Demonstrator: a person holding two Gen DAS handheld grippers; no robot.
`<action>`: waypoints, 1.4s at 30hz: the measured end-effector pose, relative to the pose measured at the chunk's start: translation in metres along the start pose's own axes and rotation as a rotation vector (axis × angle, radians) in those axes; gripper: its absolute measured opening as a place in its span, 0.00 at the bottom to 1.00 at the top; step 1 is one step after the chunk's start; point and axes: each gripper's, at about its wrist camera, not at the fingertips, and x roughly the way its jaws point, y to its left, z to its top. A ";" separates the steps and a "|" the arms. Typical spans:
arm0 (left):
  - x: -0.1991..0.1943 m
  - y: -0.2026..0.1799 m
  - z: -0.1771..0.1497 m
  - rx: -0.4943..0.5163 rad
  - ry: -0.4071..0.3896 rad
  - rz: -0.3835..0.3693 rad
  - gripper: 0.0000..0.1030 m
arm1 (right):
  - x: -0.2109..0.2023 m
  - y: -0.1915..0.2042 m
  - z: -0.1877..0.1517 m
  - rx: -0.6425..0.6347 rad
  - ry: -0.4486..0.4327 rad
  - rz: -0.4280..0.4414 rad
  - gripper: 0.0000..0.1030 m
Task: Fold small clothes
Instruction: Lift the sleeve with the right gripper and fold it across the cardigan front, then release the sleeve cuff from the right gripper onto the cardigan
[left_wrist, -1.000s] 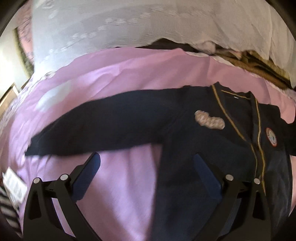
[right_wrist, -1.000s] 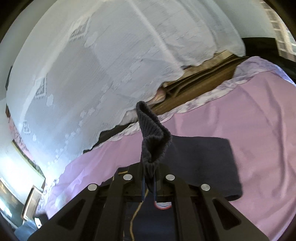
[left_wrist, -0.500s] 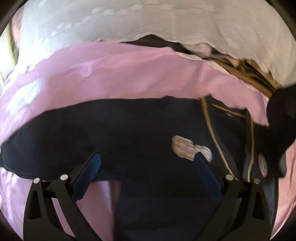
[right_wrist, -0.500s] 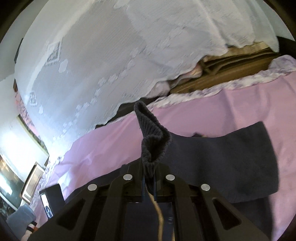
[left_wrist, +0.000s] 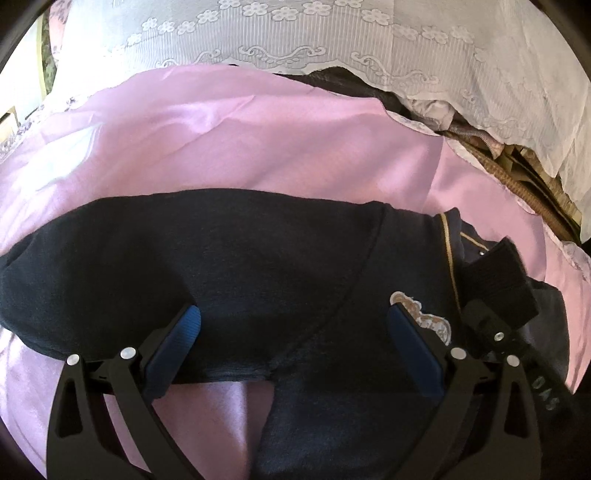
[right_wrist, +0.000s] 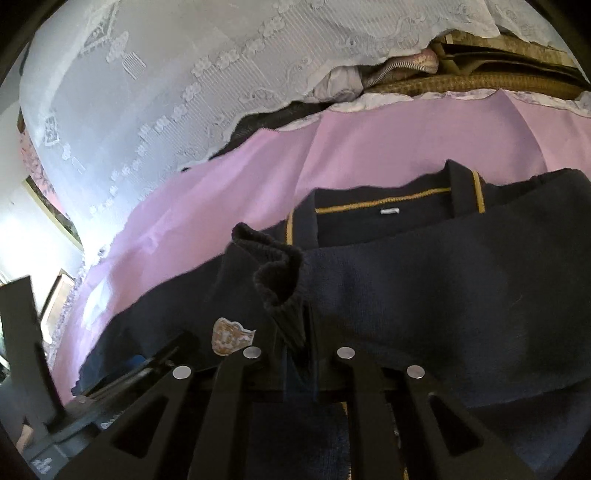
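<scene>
A navy knit cardigan (left_wrist: 221, 258) with gold trim and a pale chest patch (left_wrist: 428, 321) lies flat on a pink sheet (left_wrist: 258, 140). My left gripper (left_wrist: 293, 312) hangs open just above its left sleeve and shoulder, nothing between the blue pads. My right gripper (right_wrist: 295, 332) grips the ribbed sleeve cuff (right_wrist: 273, 273), and its jaws are opening with the cuff still between them. That sleeve is folded across the cardigan (right_wrist: 424, 277) below the collar. In the left wrist view the right gripper (left_wrist: 491, 325) and cuff (left_wrist: 498, 284) sit beside the patch.
A white lace cloth (left_wrist: 332, 37) hangs behind the sheet, with a woven mat (left_wrist: 517, 177) and bundled fabric under its edge. In the right wrist view the lace cloth (right_wrist: 147, 74) fills the back and left, and framed pictures stand at the far left.
My right gripper has carried the cuff down and across, laying the sleeve over the cardigan's chest. My left gripper has dropped closer over the left sleeve.
</scene>
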 end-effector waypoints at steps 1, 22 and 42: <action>0.000 0.001 0.000 -0.002 -0.002 -0.002 0.96 | -0.002 0.000 -0.001 -0.002 -0.003 0.013 0.11; -0.033 0.004 0.010 -0.070 0.020 -0.236 0.96 | -0.117 -0.073 0.003 -0.091 -0.198 -0.154 0.10; 0.022 -0.114 -0.025 0.334 0.118 -0.197 0.96 | -0.049 -0.216 0.043 0.319 -0.015 -0.020 0.00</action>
